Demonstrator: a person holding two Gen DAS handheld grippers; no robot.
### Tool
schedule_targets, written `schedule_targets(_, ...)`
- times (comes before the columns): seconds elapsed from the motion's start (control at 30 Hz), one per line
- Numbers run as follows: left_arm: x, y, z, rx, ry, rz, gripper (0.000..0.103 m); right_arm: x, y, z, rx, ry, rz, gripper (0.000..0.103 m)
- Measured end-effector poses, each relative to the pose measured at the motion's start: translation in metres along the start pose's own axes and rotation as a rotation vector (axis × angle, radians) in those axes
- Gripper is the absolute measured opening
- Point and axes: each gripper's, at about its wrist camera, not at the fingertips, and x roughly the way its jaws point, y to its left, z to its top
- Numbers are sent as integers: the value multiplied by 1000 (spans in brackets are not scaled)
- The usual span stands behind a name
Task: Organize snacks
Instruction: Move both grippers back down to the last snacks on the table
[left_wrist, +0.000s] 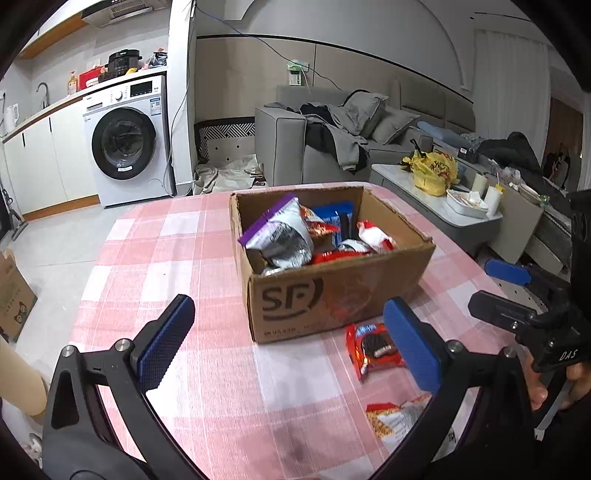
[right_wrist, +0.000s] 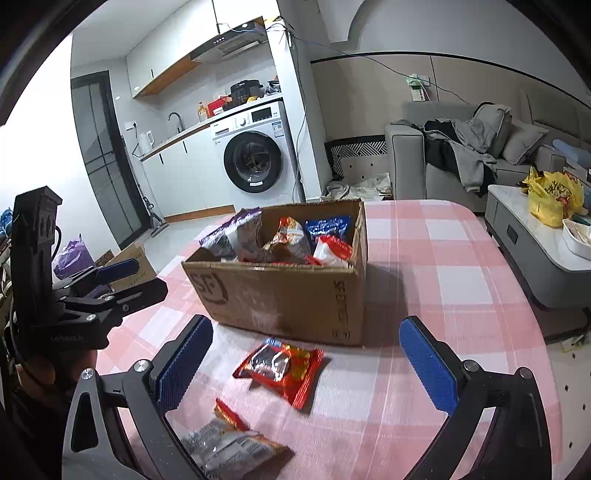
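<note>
— Red wrapper first: the chocolate-biscuit packet (right_wrist: 282, 371) lies flat on the pink-checked desk (right_wrist: 443, 280), just in front of the cardboard box (right_wrist: 280, 299) and apart from it. Which gripper would you send?

— The right gripper (right_wrist: 304, 365), I'd judge. In its own view the packet sits almost midway between its blue pads, a little ahead of them. Its jaws stand wide apart with nothing held.

— And the left gripper (left_wrist: 288, 347)?

— Also spread wide and empty. From its view the same packet (left_wrist: 373, 350) lies off to its right, right beside the right-hand pad rather than centred, so it would have to swing across.

— How does the packet's long axis run?

— Slanted, from upper left to lower right in the right wrist view, so roughly across the gap between the pads. A slight turn of the wrist would probably let the pads meet its long sides.

— Anything else loose?

— A silver-and-red packet (right_wrist: 232, 443) nearer still, low by the right gripper's left pad. The box already holds several snack bags.
</note>
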Motion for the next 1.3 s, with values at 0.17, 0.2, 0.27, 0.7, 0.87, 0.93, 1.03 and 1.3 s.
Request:
schedule_targets(0.17,-7,-6,-15,-3,20,-6,102,-5,6,-17,-14,34,1,103)
schedule_targets(0.2,-8,-6,-18,-4,22,-7,102,-5,7,-20,-17,41,1,103)
schedule_targets(0.27,-10,-6,-27,-4,30,-8,102,-5,9,-28,-22,58,2,103)
schedule_targets(0.7,-11,-7,-53,-8,74,-9,102,-5,8,-60,-11,129,-13,103)
schedule_targets(0.87,-11,0,-59,-34,79,0,102,-4,15,-70,-7,163,17,103)
schedule_targets(0.93,-12,3,-61,-40,84,8,102,-2,21,-75,-11,173,30,103)
schedule_targets(1.03,-12,6,-66,-45,90,17,102,4,32,-83,-16,197,61,103)
schedule_targets(1.3,-11,14,-71,-56,93,34,102,22,58,-92,-14,254,114,103)
